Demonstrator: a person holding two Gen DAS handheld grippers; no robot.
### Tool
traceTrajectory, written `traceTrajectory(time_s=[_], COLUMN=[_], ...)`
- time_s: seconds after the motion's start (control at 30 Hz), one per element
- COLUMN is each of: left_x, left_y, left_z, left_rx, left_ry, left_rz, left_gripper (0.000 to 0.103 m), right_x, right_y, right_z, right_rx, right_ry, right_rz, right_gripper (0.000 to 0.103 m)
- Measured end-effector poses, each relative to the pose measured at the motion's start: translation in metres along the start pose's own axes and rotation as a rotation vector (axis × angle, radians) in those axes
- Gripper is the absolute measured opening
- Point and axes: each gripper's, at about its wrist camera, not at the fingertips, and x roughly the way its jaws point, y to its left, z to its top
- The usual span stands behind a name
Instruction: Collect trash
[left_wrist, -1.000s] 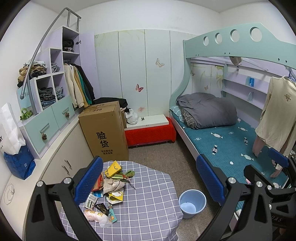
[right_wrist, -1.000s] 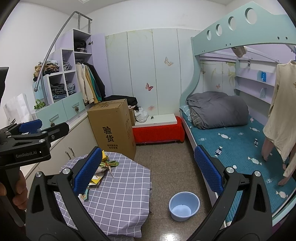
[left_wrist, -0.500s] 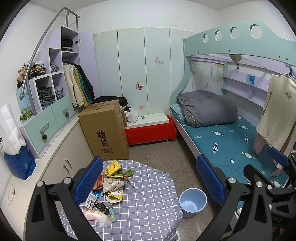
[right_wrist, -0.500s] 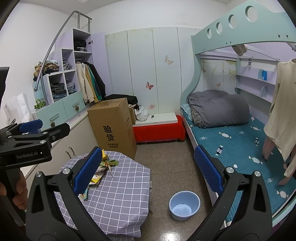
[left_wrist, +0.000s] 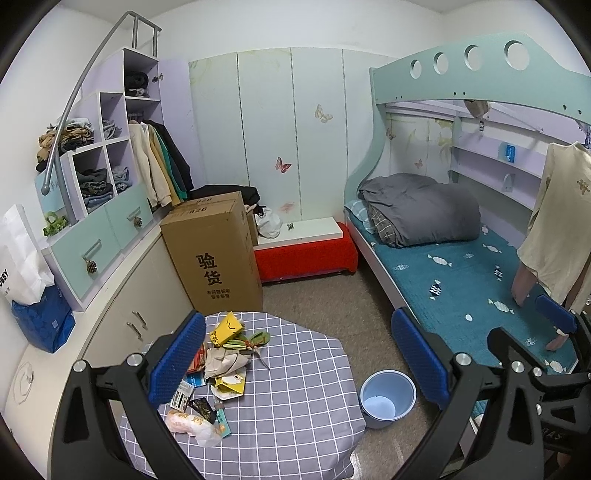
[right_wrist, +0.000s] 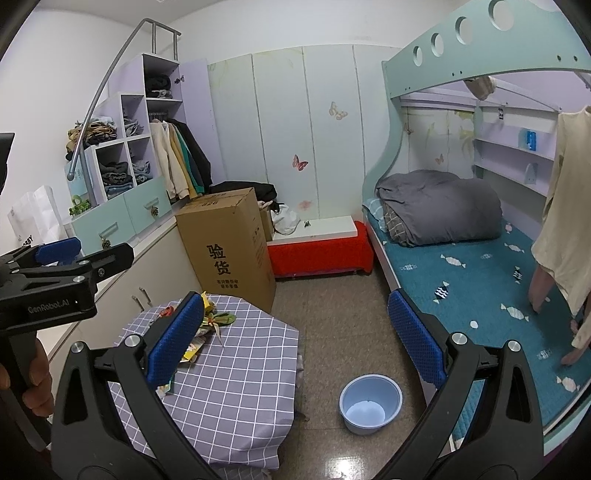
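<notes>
A heap of trash lies on the left half of a low table with a grey checked cloth (left_wrist: 295, 387). It holds a yellow packet (left_wrist: 226, 328), crumpled brown paper (left_wrist: 221, 363), a green wrapper (left_wrist: 255, 339) and a clear snack bag (left_wrist: 190, 426). A light blue bucket (left_wrist: 386, 397) stands on the floor right of the table. My left gripper (left_wrist: 297, 360) hangs open above the table, holding nothing. My right gripper (right_wrist: 295, 339) is open and empty too, over the floor between table (right_wrist: 236, 380) and bucket (right_wrist: 370, 402). Part of the trash (right_wrist: 212, 320) shows behind its left pad.
A tall cardboard box (left_wrist: 214, 258) stands behind the table, with a red-skirted bench (left_wrist: 306, 254) beside it. Cabinets and shelves (left_wrist: 103, 221) run along the left wall. A bunk bed (left_wrist: 461, 273) fills the right side. Bare floor lies between table and bed.
Both views drift only slightly. Both grippers stay open and the trash and bucket have not moved.
</notes>
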Motion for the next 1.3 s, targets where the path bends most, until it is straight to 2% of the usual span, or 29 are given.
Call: traceTrajectory(time_s=[0.5,0.7,0.97,1.17,1.3], left_x=[0.011,0.021,0.059,0.097,0.131], left_y=[-0.025,-0.027,0.020,0.088,0.153], left_z=[-0.002,-0.016,-0.046,-0.084,-0.122], left_rx=[-0.038,-0.060,-0.155,-0.289,-0.420], left_ry=[0.058,0.119,0.262,0.379,0.469], left_rz=[0.039,0.067,0.093,0.113,0.115], left_gripper=[0.099,0.099,0.099,0.099,0.099], right_x=[0.013,0.028,0.079,0.133,0.180], right_y=[-0.033,-0.042,-0.016,0.033,0.082], right_z=[0.001,-0.007,-0.019,-0.038,-0.060], right_rx=[-0.002,0.015,0.000,-0.030,-0.061], right_ry=[0.073,0.142,0.271,0.390,0.495], right_rz=[0.051,0.081,0.146,0.209,0.256], right_gripper=[0.097,0.097,0.097,0.097,0.097])
